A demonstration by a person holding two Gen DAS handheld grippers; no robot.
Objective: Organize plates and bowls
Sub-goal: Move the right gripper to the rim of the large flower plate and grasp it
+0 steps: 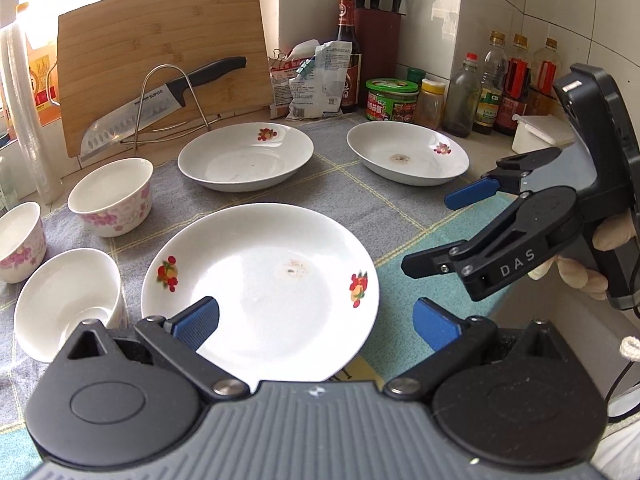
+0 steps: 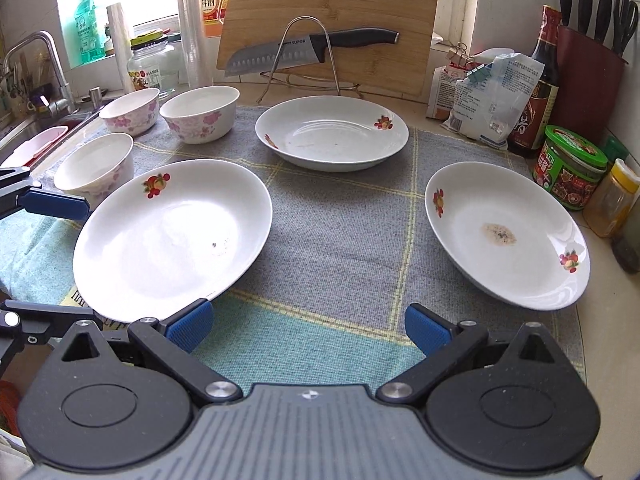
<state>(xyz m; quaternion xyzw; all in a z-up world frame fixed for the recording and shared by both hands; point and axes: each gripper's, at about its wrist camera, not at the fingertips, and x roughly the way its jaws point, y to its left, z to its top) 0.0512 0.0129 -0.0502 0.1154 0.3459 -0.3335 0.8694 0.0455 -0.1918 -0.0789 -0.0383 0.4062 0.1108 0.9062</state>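
Three white plates with fruit prints lie on a grey checked cloth: a near one, a far one, and a right one. Three bowls stand at the left: two floral and one plain white; they also show in the right wrist view. My left gripper is open over the near plate's front edge. My right gripper is open and empty above the cloth, right of that plate; it also shows in the left wrist view.
A bamboo cutting board and a knife on a wire stand are at the back. Bags, sauce bottles, jars and a knife block line the back right. A sink with tap is at the left.
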